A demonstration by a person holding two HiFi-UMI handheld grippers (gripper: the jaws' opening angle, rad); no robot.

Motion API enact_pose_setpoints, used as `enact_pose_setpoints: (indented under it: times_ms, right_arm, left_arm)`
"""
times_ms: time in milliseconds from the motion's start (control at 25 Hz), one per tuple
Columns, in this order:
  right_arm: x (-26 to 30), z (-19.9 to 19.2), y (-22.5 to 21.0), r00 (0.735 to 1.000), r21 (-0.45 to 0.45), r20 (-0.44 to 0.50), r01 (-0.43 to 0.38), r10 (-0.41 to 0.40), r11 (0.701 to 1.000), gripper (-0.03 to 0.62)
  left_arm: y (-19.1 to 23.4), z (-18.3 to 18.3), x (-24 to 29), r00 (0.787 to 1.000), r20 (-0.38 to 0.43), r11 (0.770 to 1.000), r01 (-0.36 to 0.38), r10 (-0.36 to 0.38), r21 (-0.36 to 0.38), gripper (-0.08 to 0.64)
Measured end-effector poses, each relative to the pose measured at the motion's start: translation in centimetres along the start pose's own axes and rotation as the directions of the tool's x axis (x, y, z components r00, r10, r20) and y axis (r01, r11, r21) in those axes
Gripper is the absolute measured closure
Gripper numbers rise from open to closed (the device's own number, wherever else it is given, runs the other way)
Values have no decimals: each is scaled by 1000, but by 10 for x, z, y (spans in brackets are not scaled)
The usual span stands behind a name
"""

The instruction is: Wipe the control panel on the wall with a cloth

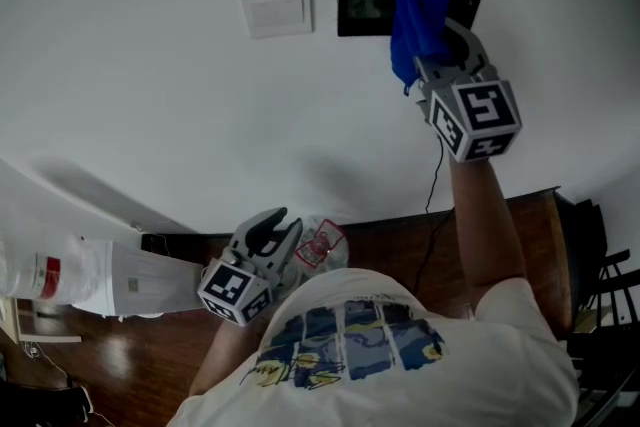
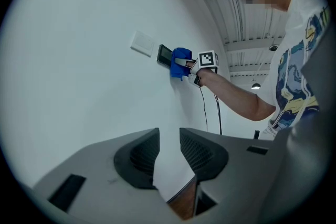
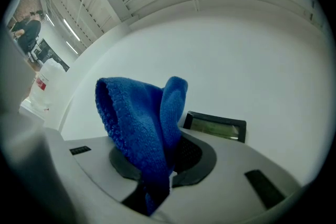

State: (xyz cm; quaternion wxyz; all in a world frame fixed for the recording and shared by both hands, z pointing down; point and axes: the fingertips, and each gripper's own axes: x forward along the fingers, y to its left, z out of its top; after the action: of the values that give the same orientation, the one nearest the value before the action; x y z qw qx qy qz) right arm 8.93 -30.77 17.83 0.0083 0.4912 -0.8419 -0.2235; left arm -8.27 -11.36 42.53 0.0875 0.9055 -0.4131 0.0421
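Left gripper (image 2: 169,140) was held low at 7 o'clock, jaws slightly parted, nothing between them. Fluffy blue microfibre cloth (image 1: 418,25) was clamped in right gripper (image 1: 445,50), covering part of dark rectangular wall control panel (image 1: 362,9) at 1 o'clock.

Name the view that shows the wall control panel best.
Head view: the control panel faces the camera, though the cloth covers part. Right gripper view catches it obliquely; left gripper view shows it tiny.

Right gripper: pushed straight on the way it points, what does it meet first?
Probably the control panel, just ahead on the wall; the blue cloth clamped in the right gripper would touch first. Depth is unclear.
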Motion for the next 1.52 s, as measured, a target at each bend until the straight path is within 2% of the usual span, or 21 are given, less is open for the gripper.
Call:
enact_pose_setpoints:
  times_ms: [200,400,640,760,960,1200,1520]
  right_arm:
    - [-23,3,3,1000,26,29,6,-7,1000,499]
    - [-71,7,17,999,29,44,-4,3,1000,499]
    - [-131,-16,59,999,77,-18,-44,45,996,499]
    - [-157,-28,70,998,128,-54,-33,41,991,499]
    - [-192,-39,75,995,144,-96,-10,24,989,499]
    - [-213,-48,84,993,152,-118,-12,30,988,500]
    - [-215,-55,98,990,176,-128,-31,54,984,500]
  left_arm:
    - [0,1,-6,1000,-1,1000,-9,9,0,463]
    - [0,0,-9,1000,4,1000,-4,4,6,463]
    - [-5,6,-5,1000,2,1000,20,-20,23,463]
    - [-8,9,-2,999,8,999,34,-34,31,463]
    - [-7,13,-1,999,-1,999,40,-40,31,463]
    - [-1,15,-5,1000,3,999,30,-30,39,463]
    - [-3,18,-2,999,1,998,42,-43,46,463]
